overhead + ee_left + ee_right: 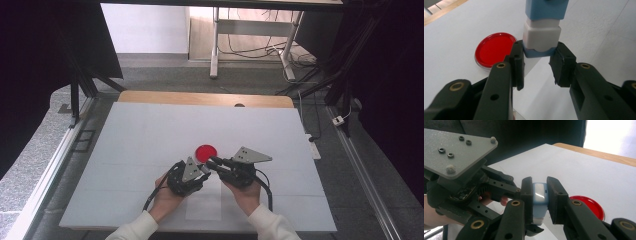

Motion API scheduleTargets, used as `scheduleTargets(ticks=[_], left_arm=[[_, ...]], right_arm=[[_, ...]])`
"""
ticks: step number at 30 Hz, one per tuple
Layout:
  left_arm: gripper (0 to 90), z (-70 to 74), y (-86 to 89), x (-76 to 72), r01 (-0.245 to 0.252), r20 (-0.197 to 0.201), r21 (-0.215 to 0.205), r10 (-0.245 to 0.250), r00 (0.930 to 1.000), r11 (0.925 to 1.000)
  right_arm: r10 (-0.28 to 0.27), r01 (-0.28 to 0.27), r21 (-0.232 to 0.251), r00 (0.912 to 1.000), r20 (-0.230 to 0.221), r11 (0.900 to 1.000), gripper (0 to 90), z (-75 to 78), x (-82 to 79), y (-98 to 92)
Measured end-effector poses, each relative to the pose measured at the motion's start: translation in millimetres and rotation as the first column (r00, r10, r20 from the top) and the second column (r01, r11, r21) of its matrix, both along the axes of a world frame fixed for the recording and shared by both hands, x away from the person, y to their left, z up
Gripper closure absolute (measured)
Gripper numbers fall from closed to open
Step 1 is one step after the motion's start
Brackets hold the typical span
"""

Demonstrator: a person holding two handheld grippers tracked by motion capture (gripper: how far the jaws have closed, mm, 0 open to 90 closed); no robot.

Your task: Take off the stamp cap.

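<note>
A small rectangular block point(541, 37) with blue and white sections hangs between both grippers, just above the white table. My left gripper point(539, 51) is shut on its lower blue end. My right gripper point(539, 182) is shut on the block's point(539, 195) blue upper part. In the high view the left gripper point(204, 171) and right gripper point(214, 162) meet tip to tip near the table's middle, each held in a hand. A flat round red disc point(206, 151) lies on the table just beyond the tips, and it is also in the left gripper view point(495, 48).
A white sheet point(150, 135) covers the table, with a wooden edge point(205, 98) at the far side. Dark frames and curtains stand at both sides, and desk legs with cables point(250, 50) are on the floor behind.
</note>
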State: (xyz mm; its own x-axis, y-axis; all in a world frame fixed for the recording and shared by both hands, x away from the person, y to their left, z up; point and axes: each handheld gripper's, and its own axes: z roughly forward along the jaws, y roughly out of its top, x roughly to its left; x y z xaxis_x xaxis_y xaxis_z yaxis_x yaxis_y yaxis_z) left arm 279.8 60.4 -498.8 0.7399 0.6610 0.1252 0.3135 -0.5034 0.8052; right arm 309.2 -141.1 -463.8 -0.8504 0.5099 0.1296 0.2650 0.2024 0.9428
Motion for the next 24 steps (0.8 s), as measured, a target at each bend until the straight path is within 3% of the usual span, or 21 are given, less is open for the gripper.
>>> scheduleTargets(ticks=[15, 22, 24], left_arm=[[64.9, -1.3, -1.6, -1.2, 0.000, 0.020, 0.028, -0.001, 0.9998, 0.9996], [64.9, -2.2, -2.7, -2.4, -0.001, 0.053, 0.066, -0.003, 0.9986, 0.9978], [64.9, -1.6, -1.0, -1.6, 0.007, 0.042, 0.052, -0.009, 0.9991, 0.9986]], right_arm=[[0.001, -0.001, -0.007, 1.0000, -0.009, 1.000, 75.9, -0.3, 0.8, -0.2], [0.005, -0.006, -0.011, 0.9999, -0.014, 1.000, 76.0, -0.8, 1.4, 0.4], [0.003, -0.003, -0.006, 0.9999, -0.013, 1.000, 76.0, -0.9, 1.1, 0.4]])
